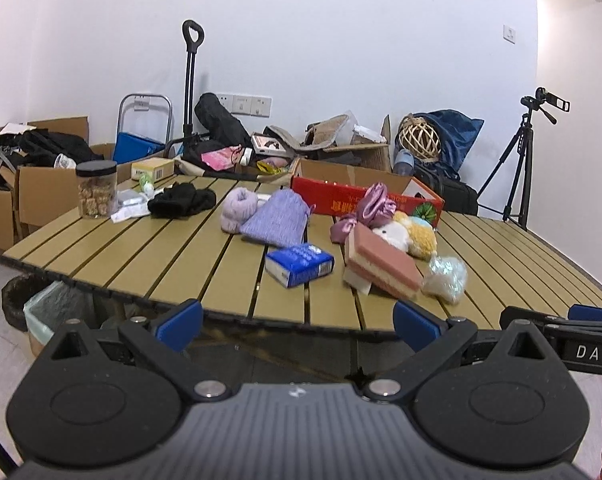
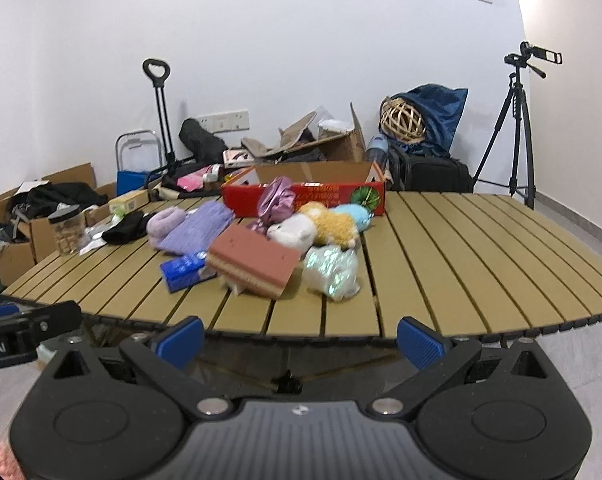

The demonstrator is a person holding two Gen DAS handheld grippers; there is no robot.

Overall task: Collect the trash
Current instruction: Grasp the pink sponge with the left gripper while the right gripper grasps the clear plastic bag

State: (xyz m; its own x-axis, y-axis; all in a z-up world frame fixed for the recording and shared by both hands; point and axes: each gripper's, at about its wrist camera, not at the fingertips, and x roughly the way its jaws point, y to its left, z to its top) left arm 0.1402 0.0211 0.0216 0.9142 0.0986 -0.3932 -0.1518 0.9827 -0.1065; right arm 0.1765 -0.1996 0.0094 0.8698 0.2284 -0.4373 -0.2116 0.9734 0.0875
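Observation:
A crumpled clear plastic wrapper (image 1: 445, 278) (image 2: 331, 268) lies on the slatted tan table (image 1: 141, 264) (image 2: 461, 260), beside a pink box (image 1: 381, 264) (image 2: 253, 264) and a blue carton (image 1: 299, 265) (image 2: 185, 270). White paper scraps (image 1: 131, 210) sit by a lidded jar (image 1: 97, 188) (image 2: 67, 230). A bin with a pale green liner (image 1: 49, 312) stands on the floor below the table's near left edge. My left gripper (image 1: 299, 326) hangs open just short of the table's near edge, holding nothing. My right gripper (image 2: 301, 340) is open too, equally short of the edge and facing the wrapper.
On the table are purple knitwear (image 1: 277, 216), a black cloth (image 1: 181, 200), plush toys (image 2: 317, 224), pink satin fabric (image 2: 277, 200) and a red box (image 2: 301, 196). Cardboard boxes and bags crowd the floor by the back wall. A camera tripod (image 2: 517, 128) stands at the right.

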